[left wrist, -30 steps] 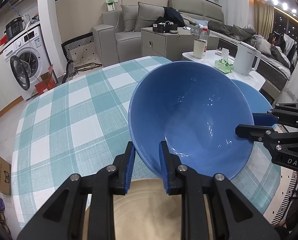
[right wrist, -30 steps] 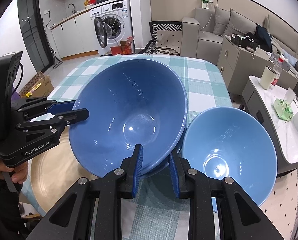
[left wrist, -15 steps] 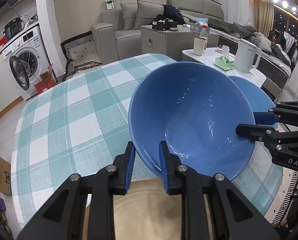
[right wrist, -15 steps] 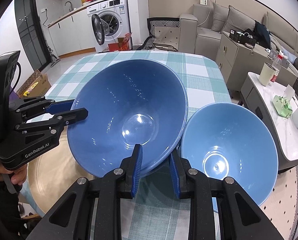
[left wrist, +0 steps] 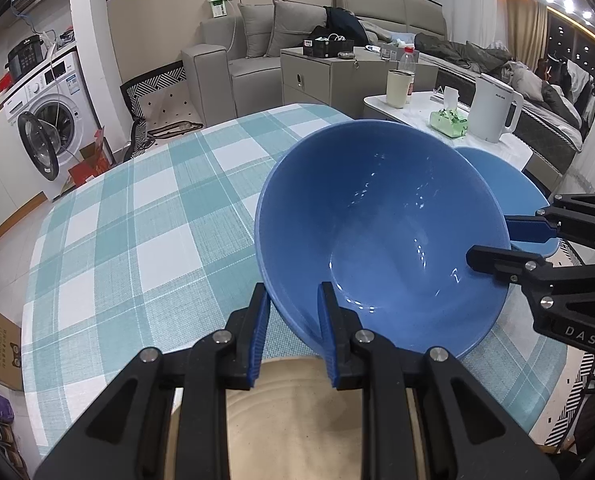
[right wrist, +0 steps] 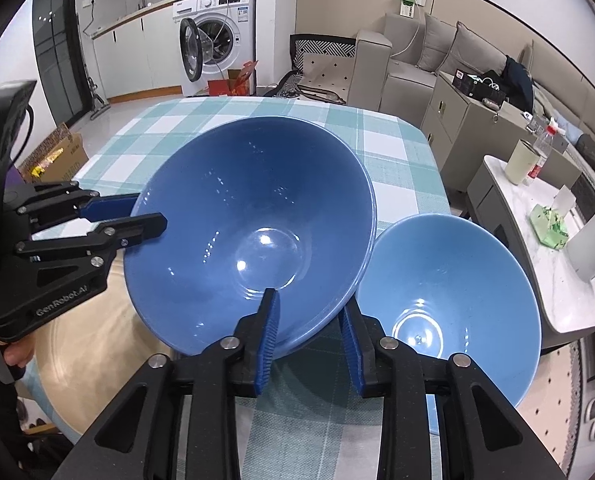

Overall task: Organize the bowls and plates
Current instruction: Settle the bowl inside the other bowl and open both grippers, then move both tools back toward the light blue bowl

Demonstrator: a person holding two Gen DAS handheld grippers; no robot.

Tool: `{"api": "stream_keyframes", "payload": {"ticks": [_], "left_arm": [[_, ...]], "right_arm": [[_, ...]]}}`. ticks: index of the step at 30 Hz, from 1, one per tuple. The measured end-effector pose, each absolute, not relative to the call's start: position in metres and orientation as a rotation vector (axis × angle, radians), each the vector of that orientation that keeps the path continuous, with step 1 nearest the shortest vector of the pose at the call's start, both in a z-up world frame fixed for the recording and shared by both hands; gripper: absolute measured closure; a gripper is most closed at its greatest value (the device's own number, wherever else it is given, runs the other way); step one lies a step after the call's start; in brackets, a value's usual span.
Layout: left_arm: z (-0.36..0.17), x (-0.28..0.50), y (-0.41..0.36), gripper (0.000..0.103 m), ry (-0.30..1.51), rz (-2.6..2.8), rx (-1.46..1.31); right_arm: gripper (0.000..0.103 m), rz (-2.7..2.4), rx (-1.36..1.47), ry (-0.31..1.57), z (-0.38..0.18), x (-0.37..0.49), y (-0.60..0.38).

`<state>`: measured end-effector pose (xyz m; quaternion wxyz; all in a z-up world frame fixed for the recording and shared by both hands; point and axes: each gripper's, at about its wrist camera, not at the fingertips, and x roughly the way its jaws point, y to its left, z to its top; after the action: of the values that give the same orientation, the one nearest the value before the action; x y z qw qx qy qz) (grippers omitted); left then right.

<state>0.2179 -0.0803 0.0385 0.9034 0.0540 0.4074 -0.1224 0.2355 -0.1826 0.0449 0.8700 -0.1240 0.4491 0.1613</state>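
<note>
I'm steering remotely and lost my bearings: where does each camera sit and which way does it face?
Left wrist: on the left claw, facing the sofa; the right claw shows.
Right wrist: on the right claw, facing the washing machine; the left claw shows.
Shared: large blue bowl, smaller light blue bowl, checked tablecloth.

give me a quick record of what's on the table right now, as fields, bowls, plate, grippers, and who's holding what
large bowl: dark blue bowl, tilted, held above the table
small bowl: light blue bowl, upright on the checked tablecloth, right of the large one
plate: tan plate, partly under the large bowl
left gripper: shut on the dark blue bowl's rim
right gripper: straddles the opposite rim, one finger inside, one outside; contact unclear
</note>
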Motion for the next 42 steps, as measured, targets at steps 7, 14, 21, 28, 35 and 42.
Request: {"api": "stream_keyframes", "payload": {"ticks": [7, 14, 21, 28, 35, 42], "left_arm": [[0.036, 0.219, -0.079, 0.081, 0.843, -0.257, 0.111], [0.036, 0.218, -0.078, 0.078, 0.843, -0.260, 0.109], [0.041, 0.213, -0.078, 0.074, 0.836, -0.271, 0.115], [0.051, 0.206, -0.081, 0.054, 0.791, -0.272, 0.138], [0.061, 0.202, -0.081, 0.048, 0.774, -0.293, 0.121], [0.070, 0.196, -0.080, 0.007, 0.714, -0.286, 0.097]], "right_arm": [[0.066, 0.341, -0.260, 0.942, 0.043, 0.237, -0.183], [0.053, 0.362, -0.252, 0.941, 0.044, 0.237, -0.181], [0.035, 0.360, -0.255, 0.905, 0.053, 0.233, -0.182], [0.022, 0.375, -0.283, 0.884, 0.057, 0.229, -0.178], [0.012, 0.381, -0.256, 0.883, 0.058, 0.227, -0.180], [0.001, 0.393, -0.171, 0.870, 0.065, 0.224, -0.188]]}}
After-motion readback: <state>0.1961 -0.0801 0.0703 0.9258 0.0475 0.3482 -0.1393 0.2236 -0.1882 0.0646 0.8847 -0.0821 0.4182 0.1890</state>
